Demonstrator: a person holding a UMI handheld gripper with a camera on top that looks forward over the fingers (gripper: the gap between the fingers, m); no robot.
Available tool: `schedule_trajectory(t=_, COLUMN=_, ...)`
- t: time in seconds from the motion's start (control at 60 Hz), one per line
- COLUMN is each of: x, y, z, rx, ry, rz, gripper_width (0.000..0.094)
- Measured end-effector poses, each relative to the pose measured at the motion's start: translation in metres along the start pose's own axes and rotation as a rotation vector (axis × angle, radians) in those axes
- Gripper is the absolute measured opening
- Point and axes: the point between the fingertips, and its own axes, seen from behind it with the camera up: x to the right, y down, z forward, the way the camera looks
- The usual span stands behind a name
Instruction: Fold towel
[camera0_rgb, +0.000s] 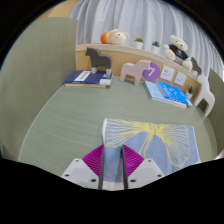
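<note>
Basically the hand-held gripper with magenta pads sits low over the green table, fingers nearly closed with a thin gap; whether they pinch fabric I cannot tell. Pale striped cloth towel with yellow threads lies flat just ahead of and right of the fingers, its near edge touching the fingertips. To fold well: grip the near edge firmly, lift low, carry it straight over to the far edge, align corners. Blue books sit well beyond

One towel, two books — one purple letter.
</note>
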Motion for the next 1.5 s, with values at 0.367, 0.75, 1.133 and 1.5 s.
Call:
schedule_trajectory(t=0.367, x=0.053, y=-0.046, z=-0.042, rx=0.075, ry=0.012, rz=0.020, gripper_width=0.0055)
schedule_trajectory(t=0.75, x=0.278, y=-0.010, z=-0.041, rx=0.047, ry=0.080, rz=0.160, gripper_width=0.0318)
schedule_trajectory(t=1.133, x=0.300, y=-0.023, z=-0.114, rx=0.079, ry=0.040, rz=0.053, gripper_width=0.0696)
schedule_trajectory(t=1.5, x=0.274, y=-0.058, z=-0.244, rx=0.240, ry=0.006, rz=0.080, gripper_width=0.0721)
